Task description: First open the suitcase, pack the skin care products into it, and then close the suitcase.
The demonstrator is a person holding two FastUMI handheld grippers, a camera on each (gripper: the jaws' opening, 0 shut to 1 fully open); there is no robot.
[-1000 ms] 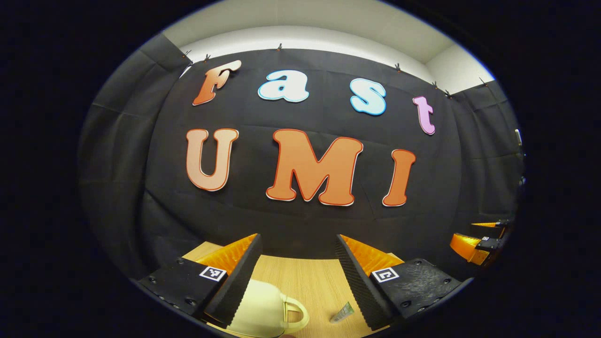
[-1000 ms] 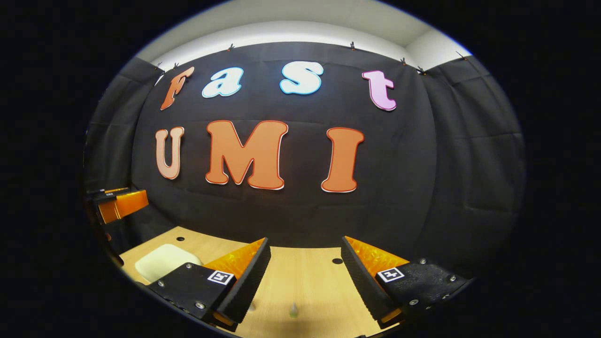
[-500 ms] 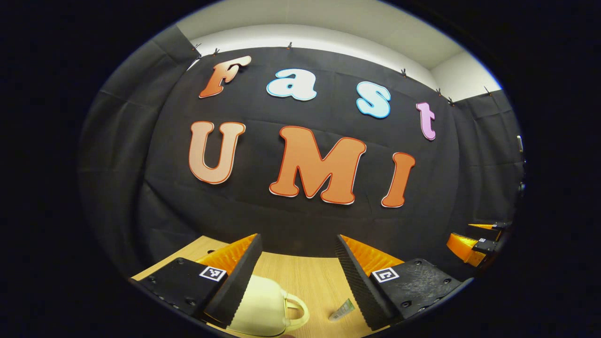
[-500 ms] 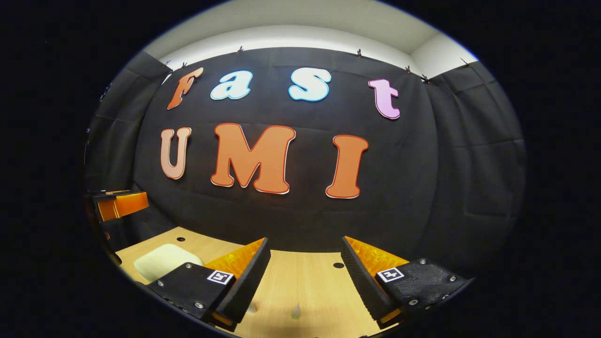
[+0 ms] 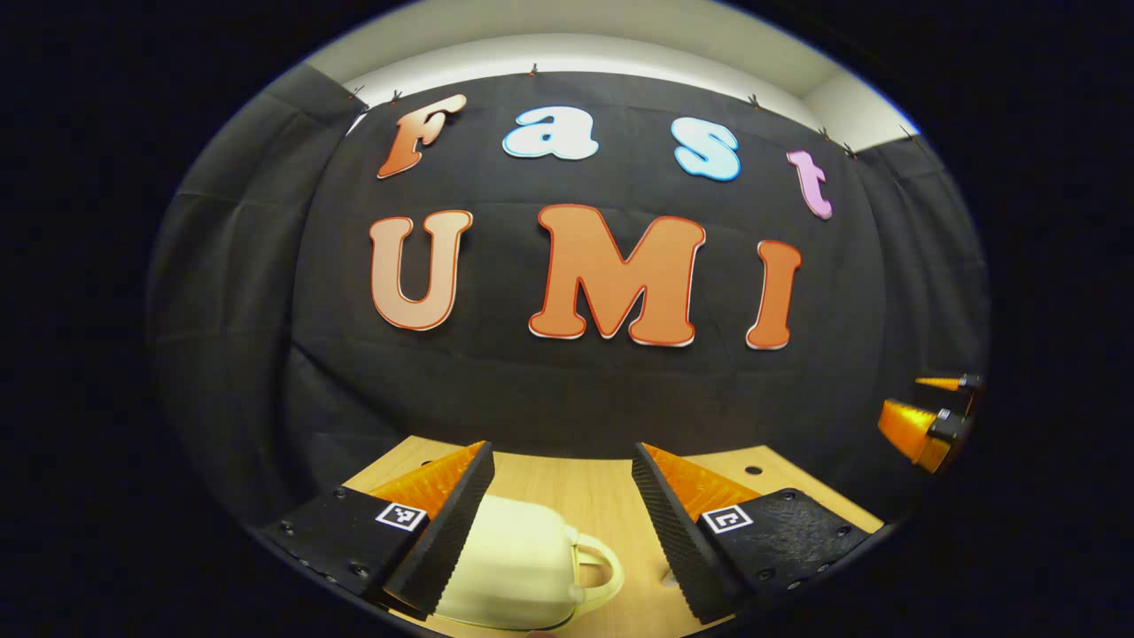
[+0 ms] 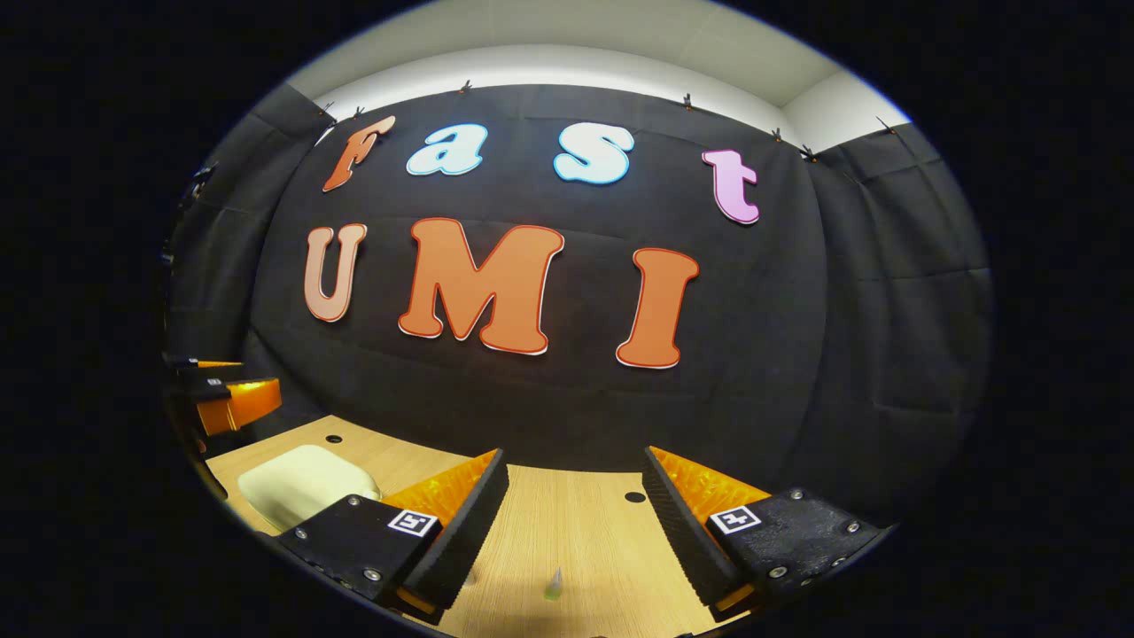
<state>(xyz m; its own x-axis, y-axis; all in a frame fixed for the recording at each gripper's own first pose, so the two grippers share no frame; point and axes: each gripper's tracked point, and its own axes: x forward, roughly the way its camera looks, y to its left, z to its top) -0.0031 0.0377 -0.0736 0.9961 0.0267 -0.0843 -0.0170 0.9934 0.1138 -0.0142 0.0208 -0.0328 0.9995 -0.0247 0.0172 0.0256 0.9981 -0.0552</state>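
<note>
The small cream hard-shell suitcase point(image 5: 518, 563) with a loop handle is lying closed on the light wooden table point(image 5: 585, 496). The left gripper point(image 5: 563, 514) is hovering above the suitcase, jaws spread and empty. The right gripper point(image 6: 574, 523), likewise spread and empty, is hanging over the table well to the suitcase's right, above a small tube point(image 6: 555, 583).

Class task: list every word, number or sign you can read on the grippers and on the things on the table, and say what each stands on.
No readable words or numbers.
left gripper: square black-and-white marker on each finger, a pattern, not text.
right gripper: likewise.
suitcase: no marking seen.
small tube: too small to read.
</note>
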